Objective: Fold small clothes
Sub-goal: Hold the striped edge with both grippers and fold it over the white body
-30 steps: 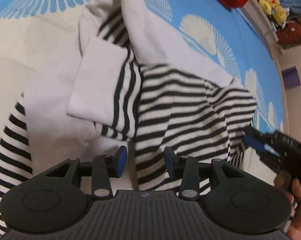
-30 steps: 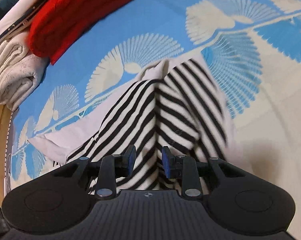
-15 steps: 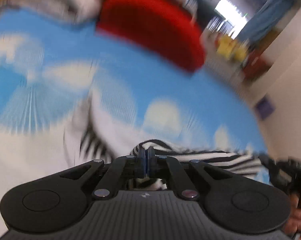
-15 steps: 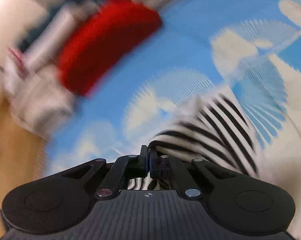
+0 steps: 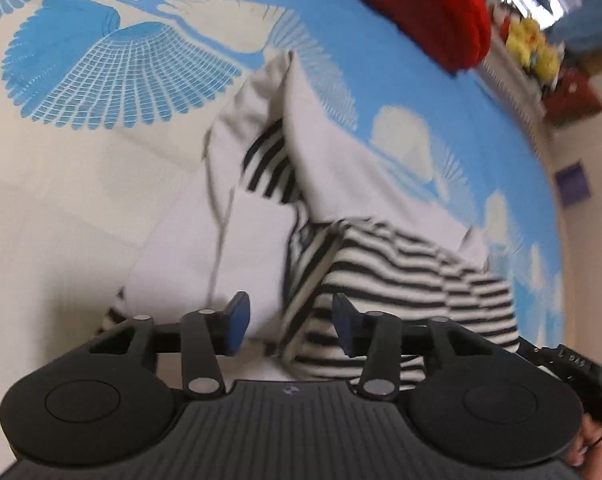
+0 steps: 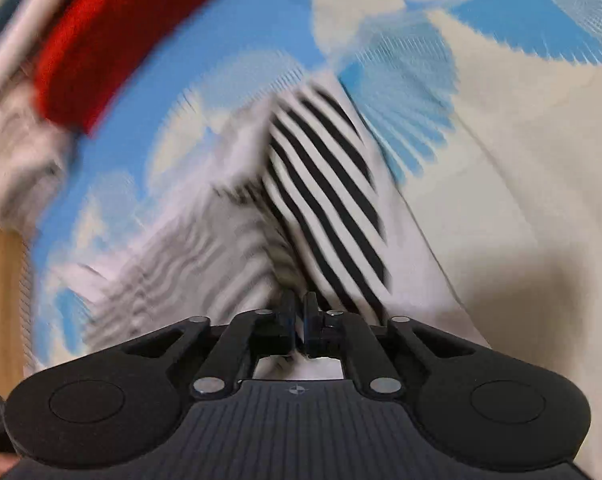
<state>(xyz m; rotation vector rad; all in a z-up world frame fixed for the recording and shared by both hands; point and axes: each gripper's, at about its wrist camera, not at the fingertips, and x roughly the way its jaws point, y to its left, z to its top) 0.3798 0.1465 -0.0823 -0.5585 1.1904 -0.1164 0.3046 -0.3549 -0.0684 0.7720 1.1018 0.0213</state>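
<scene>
A: Black-and-white striped knit garment with plain white panels [image 5: 401,264] lies partly folded on the blue and cream fan-print bedspread [image 5: 113,64]. One striped fold is doubled over toward the near edge.

B: Left gripper [image 5: 287,322]?

A: Its jaws have just been opening. Blue pads [image 5: 237,320] now stand apart, pressing nothing; the striped fold's edge lies below the gap.

B: Right gripper [image 6: 299,320]?

A: Narrow gap, and its jaws have just been opening too. View is motion-blurred. Striped cloth [image 6: 325,184] runs up to the fingertips, but I cannot tell whether the pads press it.

B: Surroundings?

A: Red knitted item [image 5: 421,4] at the far side of the bedspread. Folded pale cloth pile [image 6: 13,160] beside it in the right wrist view, blurred. Yellow soft toys [image 5: 533,44] beyond the bed edge.
</scene>
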